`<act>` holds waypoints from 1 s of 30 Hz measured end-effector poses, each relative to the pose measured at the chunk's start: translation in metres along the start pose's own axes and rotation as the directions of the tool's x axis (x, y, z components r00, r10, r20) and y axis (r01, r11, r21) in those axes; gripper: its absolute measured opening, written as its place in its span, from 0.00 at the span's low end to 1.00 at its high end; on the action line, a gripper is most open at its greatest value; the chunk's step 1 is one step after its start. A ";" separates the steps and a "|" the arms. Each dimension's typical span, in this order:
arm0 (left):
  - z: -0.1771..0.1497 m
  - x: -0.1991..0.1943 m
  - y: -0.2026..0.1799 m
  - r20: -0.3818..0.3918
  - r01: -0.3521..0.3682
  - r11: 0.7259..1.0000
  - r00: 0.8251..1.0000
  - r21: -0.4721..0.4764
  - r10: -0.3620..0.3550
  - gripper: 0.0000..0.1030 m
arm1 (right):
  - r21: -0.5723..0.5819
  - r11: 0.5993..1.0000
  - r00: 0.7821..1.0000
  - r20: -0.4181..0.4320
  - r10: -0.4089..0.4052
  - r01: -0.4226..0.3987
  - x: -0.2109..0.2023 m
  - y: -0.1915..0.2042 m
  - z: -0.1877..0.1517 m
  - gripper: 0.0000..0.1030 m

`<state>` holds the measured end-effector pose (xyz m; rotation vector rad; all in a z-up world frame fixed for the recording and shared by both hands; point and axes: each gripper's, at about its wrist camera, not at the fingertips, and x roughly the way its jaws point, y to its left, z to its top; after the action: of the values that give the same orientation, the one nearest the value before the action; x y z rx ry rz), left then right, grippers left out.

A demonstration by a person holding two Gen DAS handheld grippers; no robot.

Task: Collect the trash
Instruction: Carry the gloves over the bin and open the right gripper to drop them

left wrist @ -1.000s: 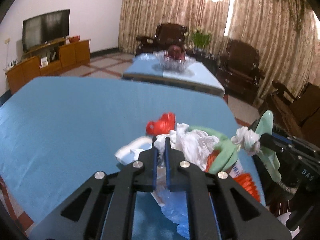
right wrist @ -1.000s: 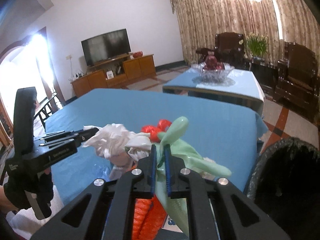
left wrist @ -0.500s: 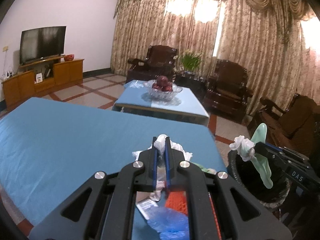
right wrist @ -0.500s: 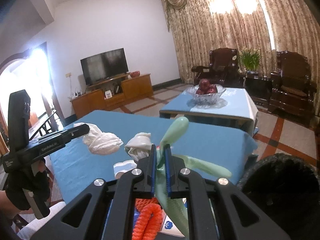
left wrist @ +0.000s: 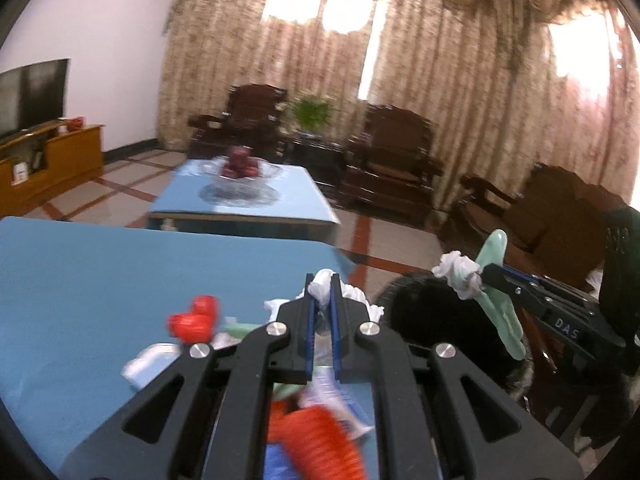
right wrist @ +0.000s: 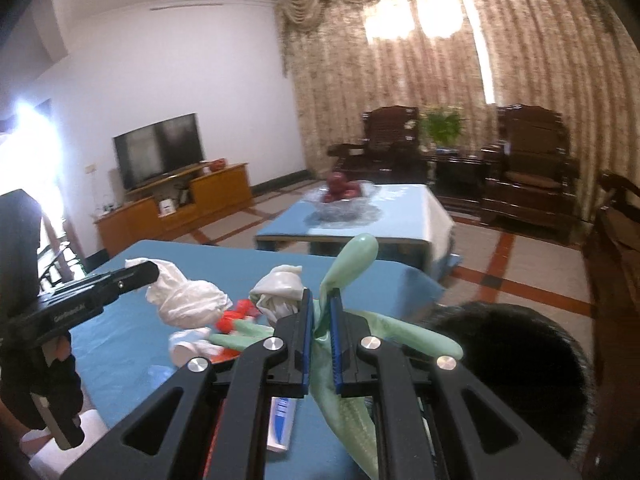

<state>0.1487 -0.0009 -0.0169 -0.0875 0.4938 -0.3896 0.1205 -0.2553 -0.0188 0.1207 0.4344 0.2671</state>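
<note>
Left gripper (left wrist: pixel 323 294) clamped on a crumpled white tissue (left wrist: pixel 322 280), the wad sticking out past the tips. Held up off the blue surface (left wrist: pixel 100 272), not resting on it; in the right wrist view the same tissue (right wrist: pixel 188 300) hangs clear in front of the left gripper (right wrist: pixel 150 272).

Right gripper (right wrist: pixel 321 312) pinched on a pale green rubber glove (right wrist: pixel 352 264); one finger pokes up past the tips, the rest droops below and to the side. A white bundle (right wrist: pixel 280 284) sits right against the glove at the left jaw, probably caught in the same pinch, but blur makes that hard to confirm. In the left wrist view the right gripper (left wrist: pixel 486 272) holds the glove (left wrist: pixel 496 248) near the black trash bin (left wrist: pixel 432 320), about over its far rim.

Judgement: both pieces are carried high so they clear the table edge and drop into the bin, which sits off the surface's right corner; its opening (right wrist: pixel 516 360) is dark and bag-lined.

Still left on the surface: a red coiled piece (left wrist: pixel 194 316), an orange ribbed item (left wrist: pixel 320 440), a white scrap (left wrist: pixel 148 364), a blue-and-white wrapper (right wrist: pixel 284 412). So the task looks partway done.

Next: get each load squarely over the opening before letting go. The limp glove could snag the rim.
</note>
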 end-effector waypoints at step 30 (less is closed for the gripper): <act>-0.025 0.104 -0.060 -0.121 0.066 0.996 0.991 0.065 -0.058 0.76 | 0.134 0.920 0.930 -0.068 -0.362 0.368 -0.011 -0.104 -0.050 0.94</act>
<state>0.2003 -0.0961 -0.0751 -0.0131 0.5954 -0.4744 0.1126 -0.3551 -0.0775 0.1737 0.5090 -0.1319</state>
